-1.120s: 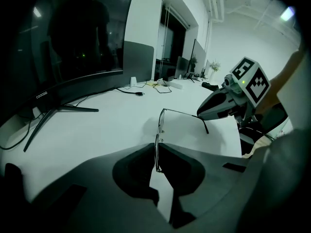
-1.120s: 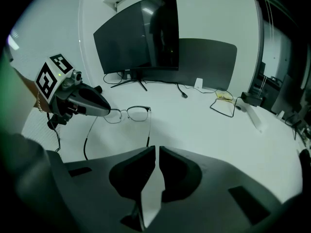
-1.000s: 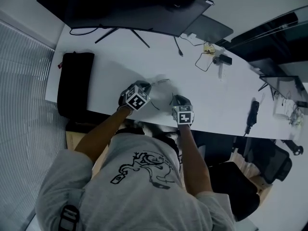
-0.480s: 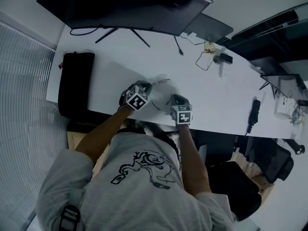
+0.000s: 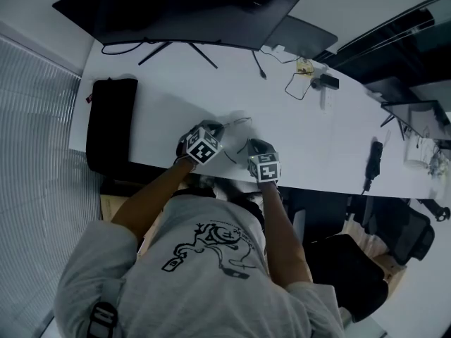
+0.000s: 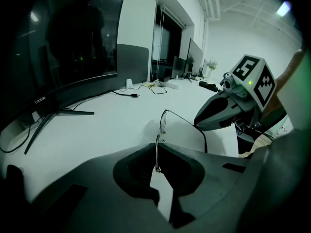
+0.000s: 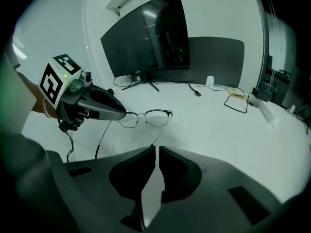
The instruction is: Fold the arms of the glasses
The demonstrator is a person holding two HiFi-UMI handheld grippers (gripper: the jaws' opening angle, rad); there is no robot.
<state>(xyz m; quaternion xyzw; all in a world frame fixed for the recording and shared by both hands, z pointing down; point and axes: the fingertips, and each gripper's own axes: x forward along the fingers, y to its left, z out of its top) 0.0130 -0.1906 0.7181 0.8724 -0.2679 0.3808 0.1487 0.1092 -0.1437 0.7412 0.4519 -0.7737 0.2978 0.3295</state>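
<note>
Thin metal-rimmed glasses (image 7: 146,118) hang just above the white desk (image 5: 317,139) between my two grippers. My left gripper (image 6: 158,147) is shut on the front frame (image 6: 157,152), which shows edge-on between its jaws. In the right gripper view the left gripper (image 7: 99,108) covers the frame's left end. One temple arm (image 7: 163,130) runs from the right hinge down into my right gripper (image 7: 156,148), which is shut on it near the tip. The other temple arm (image 7: 98,141) hangs free, unfolded. In the head view the left gripper (image 5: 213,128) and right gripper (image 5: 254,145) are close together near the desk's front edge.
A large curved monitor (image 5: 183,13) stands on its stand at the back of the desk. A black bag (image 5: 109,122) lies at the left end. Cables and small devices (image 5: 310,83) lie at the back right. A dark panel (image 5: 303,37) stands beside the monitor.
My right gripper has edged a little towards the left gripper, taking the temple arm with it. The left gripper has kept its place and grip.
</note>
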